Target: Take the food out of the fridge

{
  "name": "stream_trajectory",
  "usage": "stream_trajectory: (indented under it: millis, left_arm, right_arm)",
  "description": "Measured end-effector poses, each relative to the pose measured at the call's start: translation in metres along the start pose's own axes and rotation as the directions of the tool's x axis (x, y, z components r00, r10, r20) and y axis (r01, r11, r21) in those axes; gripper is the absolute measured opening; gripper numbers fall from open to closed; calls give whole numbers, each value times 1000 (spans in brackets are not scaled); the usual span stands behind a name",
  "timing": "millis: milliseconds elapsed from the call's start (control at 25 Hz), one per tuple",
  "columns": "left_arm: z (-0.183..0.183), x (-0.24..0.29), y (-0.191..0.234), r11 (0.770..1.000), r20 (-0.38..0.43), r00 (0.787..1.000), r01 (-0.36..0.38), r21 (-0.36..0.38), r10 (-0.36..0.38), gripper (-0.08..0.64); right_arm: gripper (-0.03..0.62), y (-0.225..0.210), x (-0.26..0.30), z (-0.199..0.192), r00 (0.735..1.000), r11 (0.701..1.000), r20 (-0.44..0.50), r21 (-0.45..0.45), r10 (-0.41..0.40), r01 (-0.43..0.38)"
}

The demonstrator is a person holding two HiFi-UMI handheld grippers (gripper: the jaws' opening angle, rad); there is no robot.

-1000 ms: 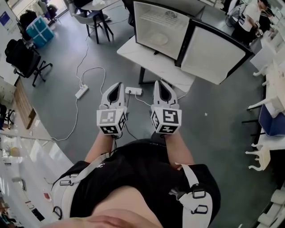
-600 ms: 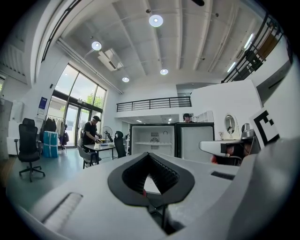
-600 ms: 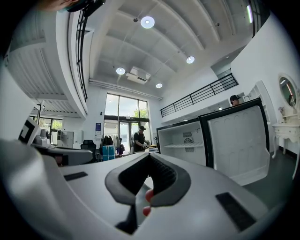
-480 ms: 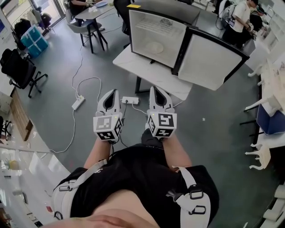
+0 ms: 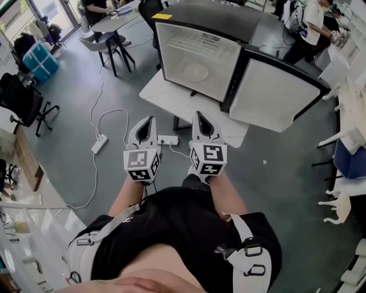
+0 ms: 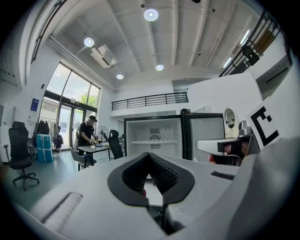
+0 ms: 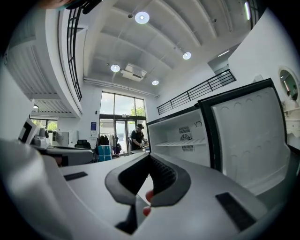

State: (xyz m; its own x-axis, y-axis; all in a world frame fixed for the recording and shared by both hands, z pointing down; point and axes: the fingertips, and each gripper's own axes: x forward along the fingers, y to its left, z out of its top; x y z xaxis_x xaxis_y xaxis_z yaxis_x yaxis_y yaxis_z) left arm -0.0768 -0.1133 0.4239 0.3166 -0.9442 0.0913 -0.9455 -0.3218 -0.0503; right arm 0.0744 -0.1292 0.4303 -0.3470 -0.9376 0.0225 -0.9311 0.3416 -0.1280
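Note:
A black fridge (image 5: 197, 51) stands on a white table (image 5: 163, 91), its door (image 5: 274, 94) swung open to the right. A pale round dish (image 5: 196, 71) lies on the fridge's white floor, and a wire shelf sits above it. My left gripper (image 5: 150, 119) and right gripper (image 5: 200, 114) are side by side over the grey floor, short of the table's near edge and pointing level at the fridge. Both are shut with nothing held. The left gripper view shows the open fridge (image 6: 154, 136) straight ahead. In the right gripper view the fridge (image 7: 180, 140) is ahead and its door (image 7: 248, 140) is to the right.
A power strip (image 5: 167, 139) lies under my grippers and another (image 5: 99, 143) to the left, with white cables. A black office chair (image 5: 20, 97) and blue crates (image 5: 39, 57) stand at far left. A person (image 5: 94, 6) sits at a far table; others (image 5: 309, 23) stand at top right.
Both grippers have moved forward together toward the fridge, which now looks larger and nearer. Their jaws stay shut.

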Motion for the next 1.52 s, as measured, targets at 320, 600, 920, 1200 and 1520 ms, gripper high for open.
stream_trajectory:
  millis: [320, 600, 920, 1200, 1520]
  left_arm:
    - [14, 102, 14, 1000, -29, 1000, -8, 27, 8, -2]
    - [27, 173, 28, 999, -37, 999, -29, 37, 30, -2]
    - [-4, 212, 41, 1000, -120, 992, -24, 5, 24, -2]
    - [-2, 227, 57, 1000, -101, 995, 14, -1, -14, -2]
    - [-7, 227, 84, 1000, -108, 994, 20, -12, -21, -2]
  right_arm:
    - [-2, -47, 91, 7, 1000, 1000, -18, 12, 24, -24]
    - [-2, -70, 157, 18, 997, 997, -26, -13, 74, -75]
    - [-2, -81, 190, -10, 992, 994, -88, -58, 91, -96]
    - [0, -64, 207, -36, 983, 969, -165, -218, 83, -118]
    - [176, -60, 249, -99, 942, 848, -334, -490, 34, -204]
